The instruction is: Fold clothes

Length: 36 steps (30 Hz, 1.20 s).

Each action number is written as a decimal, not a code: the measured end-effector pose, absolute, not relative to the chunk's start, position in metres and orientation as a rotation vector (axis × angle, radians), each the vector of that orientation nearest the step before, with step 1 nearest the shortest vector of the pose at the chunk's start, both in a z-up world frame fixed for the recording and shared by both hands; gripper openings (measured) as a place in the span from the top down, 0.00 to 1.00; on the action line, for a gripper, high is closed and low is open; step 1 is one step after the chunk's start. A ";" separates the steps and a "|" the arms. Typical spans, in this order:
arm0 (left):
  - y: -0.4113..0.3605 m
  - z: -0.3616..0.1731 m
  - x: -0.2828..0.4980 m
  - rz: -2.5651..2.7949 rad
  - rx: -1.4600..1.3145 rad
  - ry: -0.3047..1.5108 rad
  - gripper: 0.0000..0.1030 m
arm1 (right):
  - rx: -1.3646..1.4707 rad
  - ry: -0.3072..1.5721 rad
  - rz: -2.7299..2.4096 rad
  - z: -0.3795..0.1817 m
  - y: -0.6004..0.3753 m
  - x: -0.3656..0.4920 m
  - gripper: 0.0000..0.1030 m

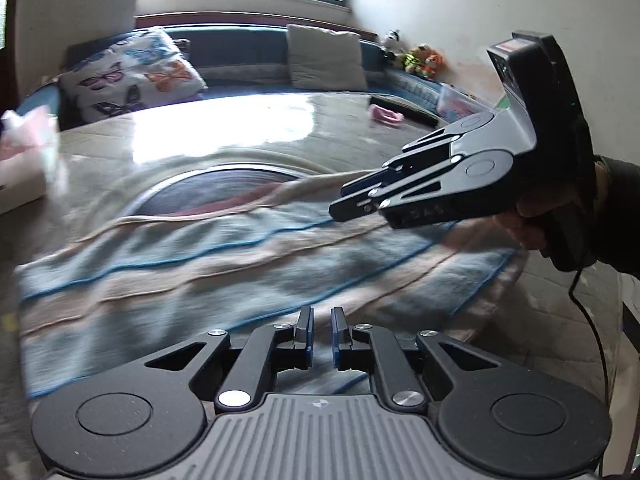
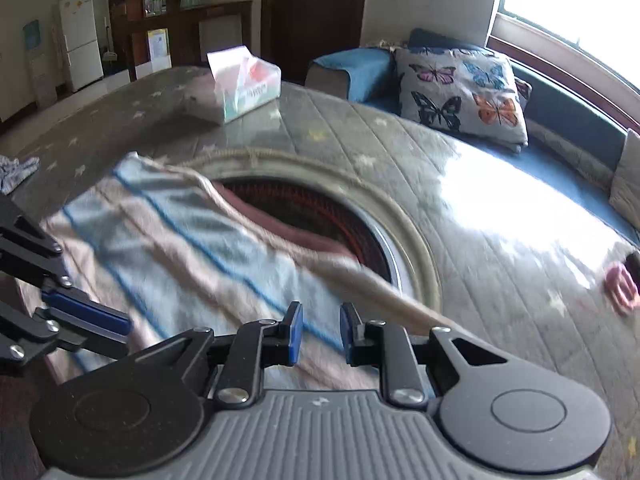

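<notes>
Towel point(image 2: 192, 248) lies flat on the table point(image 2: 500, 240), partly over its round inset. Both grippers, left point(image 1: 322, 330) and right point(image 2: 322, 332), hover empty, jaws slightly parted. Best grip matching near corners, then lift evenly.

The striped cloth point(image 1: 224, 256) lay flat on the table point(image 2: 500, 248), its far edge over part of the round inset point(image 2: 320, 216) at the table's middle. My left gripper point(image 1: 321, 332) hung over the cloth's near edge; my right gripper point(image 2: 320, 334) hung over its right part. A tissue box point(image 2: 244, 80) stood beyond the cloth. A butterfly cushion point(image 2: 460, 88) sat on the sofa point(image 2: 576, 120) behind the table.
</notes>
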State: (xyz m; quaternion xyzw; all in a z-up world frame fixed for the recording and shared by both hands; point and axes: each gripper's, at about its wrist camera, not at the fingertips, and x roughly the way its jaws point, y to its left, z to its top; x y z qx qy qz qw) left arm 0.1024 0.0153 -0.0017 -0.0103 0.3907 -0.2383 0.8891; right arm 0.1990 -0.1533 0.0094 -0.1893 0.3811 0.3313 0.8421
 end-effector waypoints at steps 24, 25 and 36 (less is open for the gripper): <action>-0.080 -0.013 0.106 -0.672 0.045 0.814 0.89 | -0.232 0.786 0.558 0.015 -0.245 0.211 0.68; -0.084 -0.012 0.105 -0.681 0.048 0.812 0.89 | -0.228 0.781 0.573 0.018 -0.247 0.205 0.68; -0.114 -0.015 0.089 -0.755 0.096 0.807 0.89 | -0.278 0.798 0.652 0.019 -0.275 0.137 0.85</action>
